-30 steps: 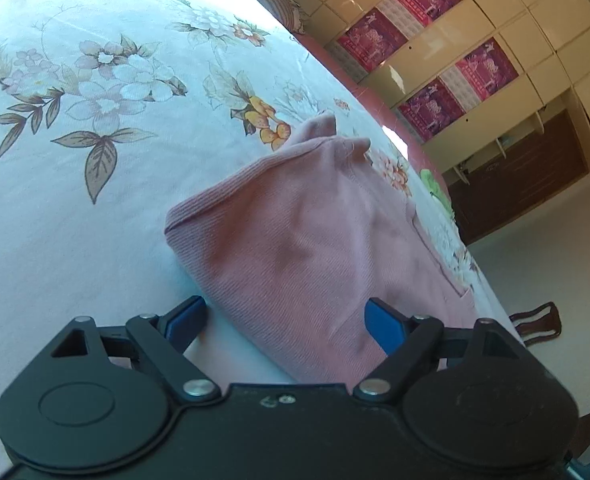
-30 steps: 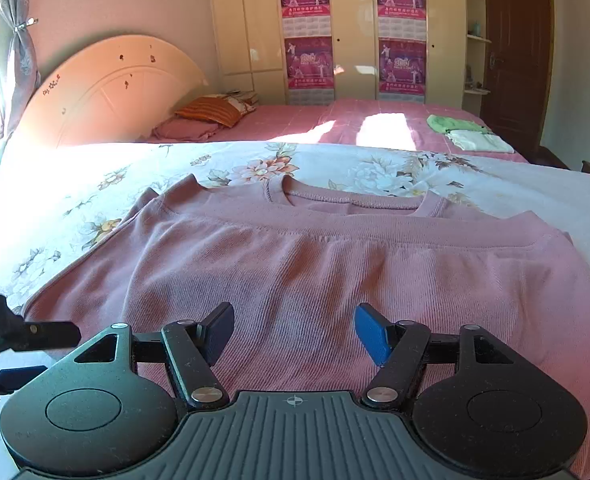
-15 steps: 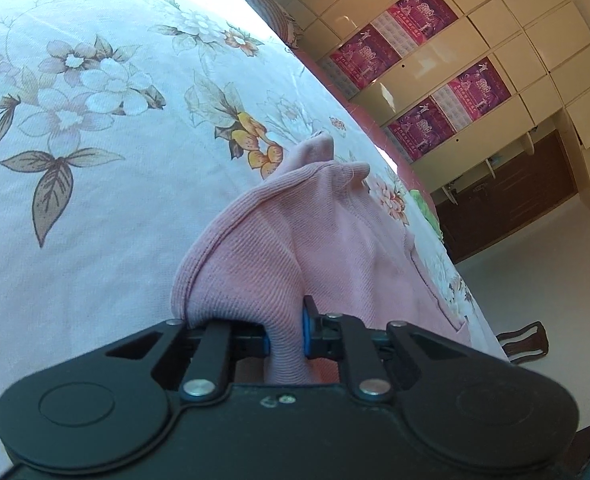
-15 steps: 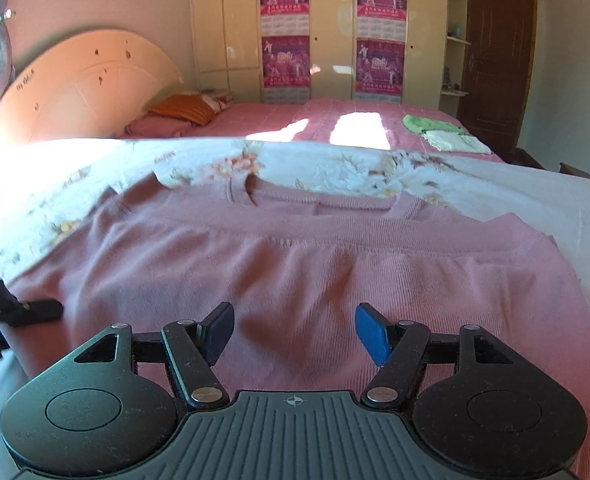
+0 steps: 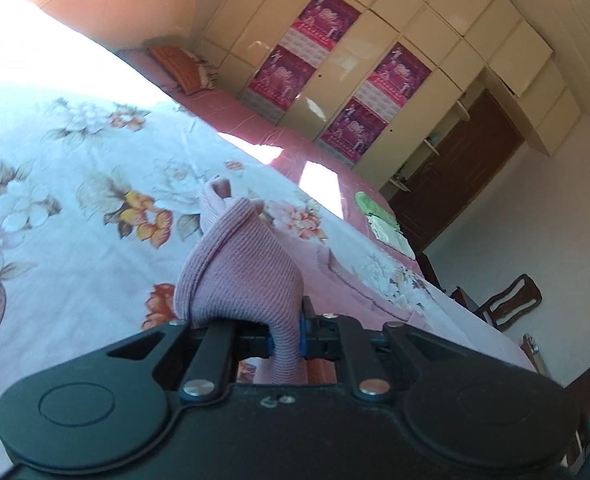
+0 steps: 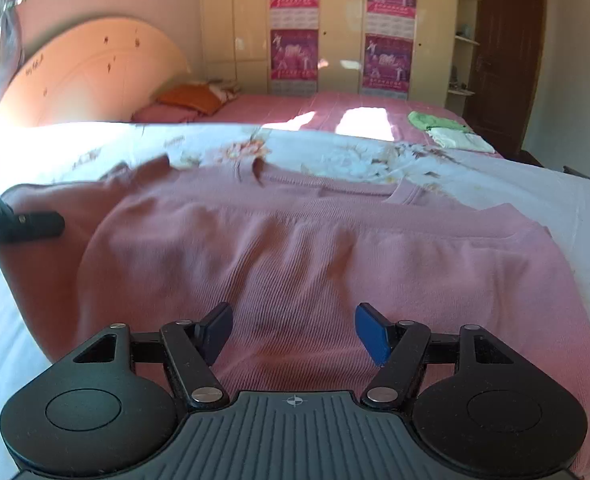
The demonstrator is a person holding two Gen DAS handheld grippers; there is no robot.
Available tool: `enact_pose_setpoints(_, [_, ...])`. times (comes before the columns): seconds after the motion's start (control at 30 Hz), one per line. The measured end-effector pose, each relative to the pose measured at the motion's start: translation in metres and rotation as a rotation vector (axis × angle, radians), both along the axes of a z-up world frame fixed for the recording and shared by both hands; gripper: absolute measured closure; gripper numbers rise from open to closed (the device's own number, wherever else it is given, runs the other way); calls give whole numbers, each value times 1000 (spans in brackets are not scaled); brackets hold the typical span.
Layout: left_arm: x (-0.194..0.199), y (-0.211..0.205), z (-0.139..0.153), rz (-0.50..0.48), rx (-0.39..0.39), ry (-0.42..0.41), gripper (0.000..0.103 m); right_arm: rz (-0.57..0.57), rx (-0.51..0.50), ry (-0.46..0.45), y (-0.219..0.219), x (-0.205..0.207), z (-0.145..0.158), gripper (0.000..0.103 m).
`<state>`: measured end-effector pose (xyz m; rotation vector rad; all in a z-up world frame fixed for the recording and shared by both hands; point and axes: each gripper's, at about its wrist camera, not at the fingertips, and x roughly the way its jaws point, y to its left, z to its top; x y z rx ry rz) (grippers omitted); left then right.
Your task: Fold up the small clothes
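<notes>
— What does the left wrist view give you that the right one doesn't?

— The pinch itself. The left gripper (image 5: 285,338) has its blue pads pressed together on a fold of the pink sweater (image 5: 241,276), and the cloth rises from them in a bunched hump above the flowered sheet (image 5: 55,216). From the right wrist view you see only a dark bit of that gripper (image 6: 19,222) at the sweater's left edge, and the grip is hidden.

— And the right view?

— The whole garment. The sweater (image 6: 315,256) lies spread on the sheet (image 6: 495,172), neckline at the far side towards the wardrobe (image 6: 335,28), hem towards the camera. Its long axis runs left to right across the bed. The left side is drawn up and rumpled; the right side lies flat.

— The right gripper?

— The right gripper (image 6: 293,330) is spread wide, fingers (image 6: 369,332) apart over the near part of the sweater, nothing between them. Whether they touch the cloth I can't quite tell.

— Anything else?

— Folded green and white cloths (image 6: 447,132) on the pink bedspread (image 6: 295,110) beyond, well apart from the sweater.
</notes>
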<state>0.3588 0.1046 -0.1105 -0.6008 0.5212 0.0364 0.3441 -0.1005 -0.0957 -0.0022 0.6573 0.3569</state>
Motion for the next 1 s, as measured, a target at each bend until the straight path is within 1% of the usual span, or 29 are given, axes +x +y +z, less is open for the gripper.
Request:
enact_pose_setpoints(0.07, [7, -25, 17, -54, 61, -43, 93, -11, 73, 14, -20, 3, 7, 35])
enact_pose_setpoints(0.17, [18, -73, 36, -146, 116, -100, 93, -48, 162, 59, -59, 10, 10, 35])
enact_pose_setpoints(0.23, [25, -106, 43, -217, 141, -128, 93, -82, 210, 81, -87, 13, 11, 35])
enact_pose_setpoints(0.3, [32, -147, 44, -307, 159, -137, 93, -115, 244, 93, -113, 13, 12, 35])
enact_pose_setpoints(0.33, [36, -170, 39, -357, 177, -133, 93, -135, 261, 98, -131, 12, 14, 35])
enact_pose_setpoints(0.4, [41, -203, 26, -424, 197, -108, 93, -165, 269, 105, -157, 10, 15, 35])
enact_pose_setpoints(0.47, [43, -232, 5, -489, 223, -68, 93, -189, 265, 110, -179, 6, 14, 35])
enact_pose_setpoints(0.53, [44, -253, -15, -542, 246, -21, 93, -217, 270, 114, -199, 0, 13, 35])
enact_pose_setpoints(0.6, [39, -269, -34, -576, 315, 20, 93, -237, 287, 127, -216, -4, 14, 35])
enact_pose_setpoints(0.63, [37, -272, -41, -577, 355, 36, 91, -241, 296, 129, -223, -6, 15, 35])
enact_pose_setpoints(0.67, [35, -273, -44, -585, 376, 49, 90, -242, 305, 131, -227, -7, 16, 35])
enact_pose_setpoints(0.7, [32, -274, -44, -599, 395, 58, 83, -237, 318, 130, -231, -8, 19, 35])
enact_pose_setpoints(0.77, [21, -276, -37, -625, 463, 54, 65, -227, 349, 124, -234, -12, 26, 35])
enact_pose_setpoints(0.8, [14, -275, -32, -643, 491, 49, 39, -221, 367, 125, -235, -11, 29, 35])
enact_pose_setpoints(0.83, [6, -271, -26, -645, 508, 31, 29, -207, 397, 132, -233, -9, 32, 35])
enact_pose_setpoints(0.87, [-1, -267, -20, -643, 513, 11, 31, -192, 420, 143, -232, -6, 34, 35])
enact_pose_setpoints(0.93, [-7, -254, -11, -615, 498, 6, 30, -164, 443, 172, -224, 2, 36, 35])
enact_pose_setpoints(1.0, [-7, -234, 0, -523, 443, 8, 30, -136, 454, 210, -218, 10, 33, 35])
